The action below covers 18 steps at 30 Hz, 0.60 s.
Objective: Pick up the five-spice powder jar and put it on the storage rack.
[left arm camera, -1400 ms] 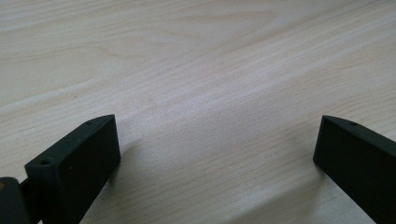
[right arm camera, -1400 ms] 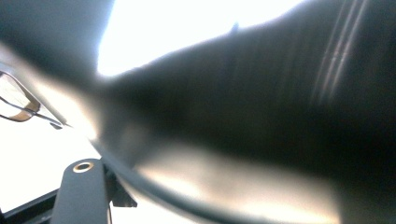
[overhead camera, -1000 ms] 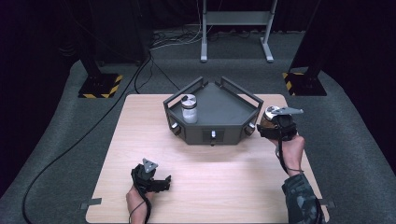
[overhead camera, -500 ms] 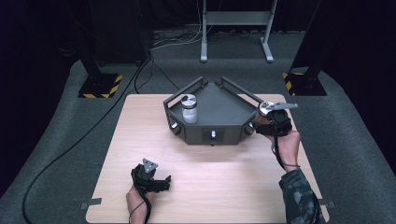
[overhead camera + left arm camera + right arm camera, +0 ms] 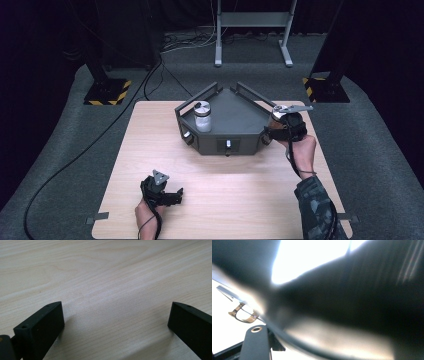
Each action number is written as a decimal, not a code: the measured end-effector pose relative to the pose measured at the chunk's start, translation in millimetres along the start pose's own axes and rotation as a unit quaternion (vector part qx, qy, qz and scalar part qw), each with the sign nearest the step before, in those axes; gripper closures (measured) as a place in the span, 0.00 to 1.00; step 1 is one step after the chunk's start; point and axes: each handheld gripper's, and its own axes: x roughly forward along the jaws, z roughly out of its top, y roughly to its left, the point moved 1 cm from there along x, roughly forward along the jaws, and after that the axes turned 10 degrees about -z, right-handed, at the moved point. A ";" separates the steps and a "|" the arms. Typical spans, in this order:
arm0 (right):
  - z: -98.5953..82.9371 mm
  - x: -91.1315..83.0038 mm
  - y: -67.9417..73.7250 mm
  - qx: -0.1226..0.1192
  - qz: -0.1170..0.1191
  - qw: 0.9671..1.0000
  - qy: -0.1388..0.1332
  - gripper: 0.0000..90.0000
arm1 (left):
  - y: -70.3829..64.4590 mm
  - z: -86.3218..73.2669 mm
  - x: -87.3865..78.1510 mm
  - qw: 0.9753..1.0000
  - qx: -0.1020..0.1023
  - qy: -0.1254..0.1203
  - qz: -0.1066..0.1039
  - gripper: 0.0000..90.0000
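The worktop (image 5: 220,200) is a pale wooden board with a light grain, and it stands on a grey carpet floor (image 5: 60,150) in a dark room. Behind it there are black stands on yellow-black striped bases (image 5: 106,92), a grey metal frame (image 5: 252,30) and cables (image 5: 150,85) on the floor. At the far middle of the worktop sits a dark angular tray (image 5: 235,125) with handles, and a clear jar (image 5: 203,116) with a silver lid stands upright in its left part. The left tool (image 5: 170,196) rests on the near left of the worktop, its jaws wide apart over bare wood (image 5: 112,290). The right tool (image 5: 275,131) is at the right corner of the tray, touching or almost touching it; its own view is blurred and very close to a dark surface, so I cannot tell how its jaws stand. Compared with one second ago, the right tool has moved a little to the left, closer against the tray, while the left tool and the jar have kept their places.
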 end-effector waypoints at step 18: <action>14.5 4.4 11.6 -0.009 0.011 1.000 -0.005 0.33 | 0.0 -0.1 0.0 1.000 0.000 0.000 0.000 0.01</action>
